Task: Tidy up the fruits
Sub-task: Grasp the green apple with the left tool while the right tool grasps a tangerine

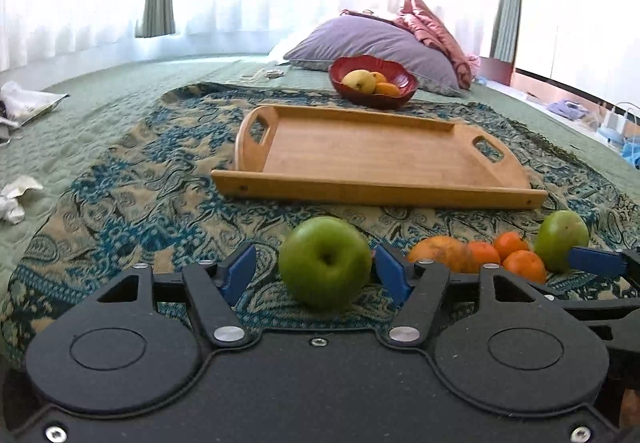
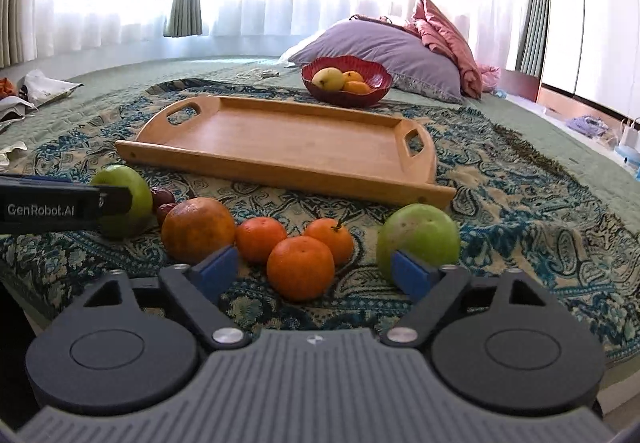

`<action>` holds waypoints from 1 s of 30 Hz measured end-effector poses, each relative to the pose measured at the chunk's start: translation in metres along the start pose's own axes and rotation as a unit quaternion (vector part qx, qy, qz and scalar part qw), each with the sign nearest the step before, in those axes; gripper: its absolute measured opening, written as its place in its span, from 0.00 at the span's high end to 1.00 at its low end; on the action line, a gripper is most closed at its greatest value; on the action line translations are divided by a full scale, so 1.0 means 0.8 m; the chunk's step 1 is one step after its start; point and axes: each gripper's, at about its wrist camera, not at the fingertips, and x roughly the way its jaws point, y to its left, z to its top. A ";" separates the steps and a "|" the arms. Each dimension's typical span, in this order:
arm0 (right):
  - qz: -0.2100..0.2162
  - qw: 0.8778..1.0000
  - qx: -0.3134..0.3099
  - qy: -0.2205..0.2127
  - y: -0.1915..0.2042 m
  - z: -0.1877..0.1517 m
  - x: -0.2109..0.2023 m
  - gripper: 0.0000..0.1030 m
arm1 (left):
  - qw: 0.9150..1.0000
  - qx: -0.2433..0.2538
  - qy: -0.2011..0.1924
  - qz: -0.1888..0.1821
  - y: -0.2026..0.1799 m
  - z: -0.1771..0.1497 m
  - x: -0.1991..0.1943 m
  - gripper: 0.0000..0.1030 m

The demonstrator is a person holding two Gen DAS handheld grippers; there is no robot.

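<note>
My tray is bare, so nearly everything is left. My left gripper straddles an apple, jaws apart, not yet clamped; my right gripper gapes around a tangerine, other fruit beside it on the cloth

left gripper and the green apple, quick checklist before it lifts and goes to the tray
1. Round green apple centred between left gripper fingers: ok.
2. Blue pads pressing the apple: not ok, gaps show on both sides.
3. Rectangular wooden tray bare, room to place: ok.
4. Path from apple to tray free of fruit: ok.
5. Right gripper apart from left, open around small orange mandarin: ok.
6. Apple's underside free of cloth snags: cannot tell.
</note>
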 end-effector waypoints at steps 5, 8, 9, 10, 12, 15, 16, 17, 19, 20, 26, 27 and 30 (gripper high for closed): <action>0.005 1.000 0.011 -0.002 0.000 -0.002 0.000 0.30 | 1.000 -0.003 0.014 -0.006 0.000 -0.002 0.012 0.44; 0.007 1.000 0.014 0.001 -0.001 -0.002 0.002 0.38 | 1.000 -0.008 0.016 -0.010 0.001 -0.004 0.016 0.44; 0.007 1.000 0.015 0.001 -0.001 -0.002 0.003 0.39 | 1.000 -0.008 0.016 -0.010 0.001 -0.005 0.017 0.44; 0.008 1.000 0.015 0.002 -0.001 -0.003 0.004 0.40 | 1.000 -0.008 0.017 -0.010 0.001 -0.005 0.018 0.44; 0.011 1.000 0.018 0.003 -0.001 -0.003 0.005 0.42 | 1.000 -0.009 0.018 -0.011 0.001 -0.006 0.021 0.44; 0.015 1.000 0.020 0.006 -0.002 -0.003 0.007 0.46 | 1.000 -0.012 0.025 -0.012 0.002 -0.008 0.027 0.44; 0.016 1.000 0.020 0.007 -0.001 -0.003 0.008 0.48 | 0.999 -0.013 0.026 -0.013 0.002 -0.010 0.028 0.44; 0.017 1.000 0.021 0.008 -0.001 -0.003 0.009 0.50 | 0.999 -0.013 0.027 -0.013 0.002 -0.011 0.029 0.44; 0.019 0.999 0.024 0.010 -0.001 -0.004 0.012 0.51 | 1.000 -0.011 0.024 -0.014 0.001 -0.012 0.030 0.44; 0.020 0.999 0.026 0.012 -0.001 -0.004 0.013 0.51 | 1.000 -0.009 0.023 -0.015 0.000 -0.013 0.030 0.44; 0.024 0.999 0.041 0.020 -0.004 -0.007 0.021 0.52 | 0.999 -0.013 0.025 -0.017 0.001 -0.015 0.036 0.45; 0.025 0.999 0.042 0.020 -0.004 -0.007 0.021 0.52 | 0.999 -0.015 0.024 -0.017 0.001 -0.015 0.037 0.45; 0.025 0.999 0.042 0.018 -0.004 -0.007 0.023 0.52 | 1.000 -0.013 0.022 -0.017 0.001 -0.016 0.038 0.45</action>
